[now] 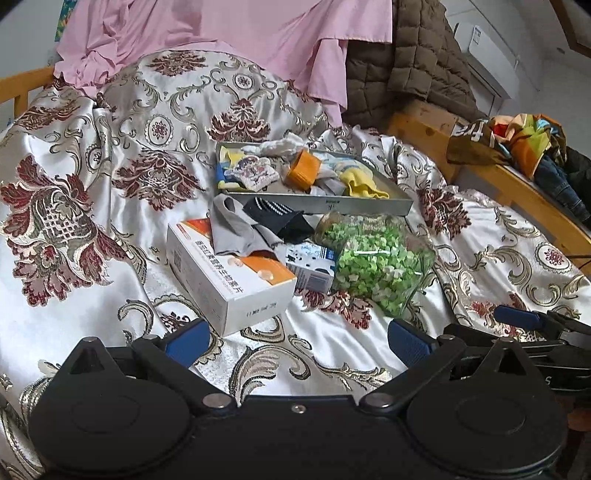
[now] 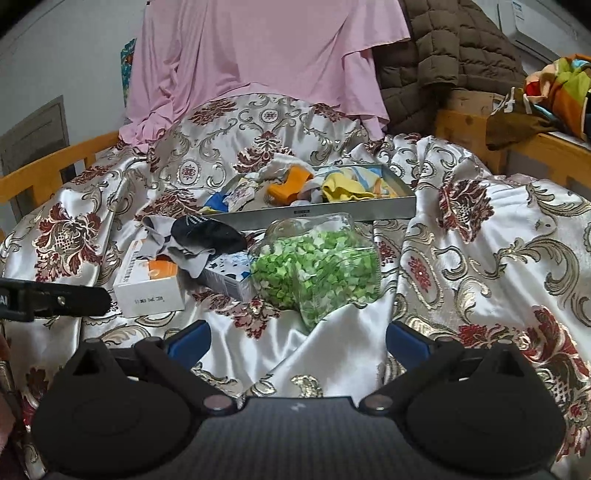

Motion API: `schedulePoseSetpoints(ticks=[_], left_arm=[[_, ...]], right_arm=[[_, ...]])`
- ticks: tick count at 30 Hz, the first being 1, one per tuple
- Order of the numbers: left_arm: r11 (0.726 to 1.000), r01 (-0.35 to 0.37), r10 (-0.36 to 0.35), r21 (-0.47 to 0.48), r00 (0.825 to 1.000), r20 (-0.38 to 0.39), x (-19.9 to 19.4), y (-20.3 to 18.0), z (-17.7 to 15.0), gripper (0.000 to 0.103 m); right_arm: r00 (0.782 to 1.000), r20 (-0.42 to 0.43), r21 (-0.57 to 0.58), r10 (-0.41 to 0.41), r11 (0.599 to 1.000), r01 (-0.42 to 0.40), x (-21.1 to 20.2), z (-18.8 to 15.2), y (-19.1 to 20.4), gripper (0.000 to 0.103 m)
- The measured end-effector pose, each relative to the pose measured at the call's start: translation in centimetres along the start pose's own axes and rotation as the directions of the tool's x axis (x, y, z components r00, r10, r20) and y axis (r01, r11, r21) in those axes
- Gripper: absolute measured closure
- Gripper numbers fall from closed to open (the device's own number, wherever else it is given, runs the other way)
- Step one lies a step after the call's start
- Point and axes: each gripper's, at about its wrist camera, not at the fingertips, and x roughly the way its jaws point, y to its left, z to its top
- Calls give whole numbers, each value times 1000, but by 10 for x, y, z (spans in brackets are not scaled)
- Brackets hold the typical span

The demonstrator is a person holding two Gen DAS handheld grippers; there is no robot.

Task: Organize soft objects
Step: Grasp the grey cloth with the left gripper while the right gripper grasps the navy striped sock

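Observation:
A metal tray (image 1: 369,204) (image 2: 369,209) lies on the patterned bedspread and holds several socks, among them an orange one (image 1: 303,169) (image 2: 290,186) and a yellow one (image 1: 360,182) (image 2: 341,188). In front of the tray a grey sock (image 1: 236,230) (image 2: 184,258) and a dark striped sock (image 1: 280,218) (image 2: 208,232) are draped over a white and orange box (image 1: 229,280) (image 2: 147,288). My left gripper (image 1: 297,339) is open over bare bedspread, short of the box. My right gripper (image 2: 297,338) is open too, just short of the jar.
A glass jar of green paper stars (image 1: 373,262) (image 2: 317,269) lies on its side beside a small blue and white box (image 1: 310,267) (image 2: 229,277). Wooden rails (image 1: 517,184) (image 2: 55,162) edge the bed. Pink cloth (image 1: 221,33) and a brown jacket (image 1: 406,59) hang behind.

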Motion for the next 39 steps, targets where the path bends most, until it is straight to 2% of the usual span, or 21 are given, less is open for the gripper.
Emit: schedulePoseSetpoints(ticks=[5,11,17,21,29,34,39], left_arm=[[1000,-5,5,-18,1000,24,0,3,2,1],[996,-55,62,-72,993,96,1,13,12,1],[989,-76,88,-128,992,88,9,23,16,1],[985,-80,94,-155,992,84,10,27,16,1],[978,-94,120,-185,983,139,13,35,20,1],[973,-99,128,-208,983,130,27,40,33,1],[977,-111,133,-180,984,118,44,44,43,1]], right_arm=[[1000,12,-26,25,999,-25,8,0,6,0],[998,14,-9,55,998,-54,21,1,8,0],[996,39,-7,78,997,-78,28,2,9,0],[997,29,-28,65,998,-65,39,4,12,0],[996,55,-31,63,998,-62,51,17,14,0],[996,65,-72,62,996,-57,54,25,16,0],[995,75,-185,66,981,-52,71,46,23,0]])
